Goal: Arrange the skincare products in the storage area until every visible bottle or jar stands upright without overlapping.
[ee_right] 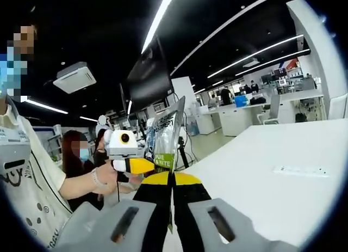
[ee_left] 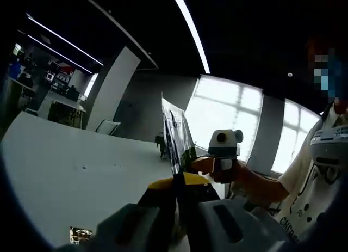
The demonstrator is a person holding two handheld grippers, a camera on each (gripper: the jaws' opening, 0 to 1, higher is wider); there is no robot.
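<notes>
A flat skincare sachet (ee_left: pixel 177 136), silver with white and green print, is held up in the air above the white table (ee_left: pixel 70 170). My left gripper (ee_left: pixel 176 180) is shut on its lower edge between the yellow-tipped jaws. In the right gripper view the same sachet (ee_right: pixel 166 136) stands edge-on, and my right gripper (ee_right: pixel 171 177) is shut on its bottom edge. Each gripper also appears in the other's view: the right gripper (ee_left: pixel 202 164) comes in from the right, and the left gripper (ee_right: pixel 136 165) comes in from the left. Both touch the sachet's side.
A person in a white printed T-shirt (ee_left: pixel 315 192) holds both grippers. A small shiny item (ee_left: pixel 80 234) lies on the table near its front edge. A white power strip (ee_right: pixel 300 170) lies on the table (ee_right: pixel 261 176). Another person (ee_right: pixel 73 151) stands behind, among office desks.
</notes>
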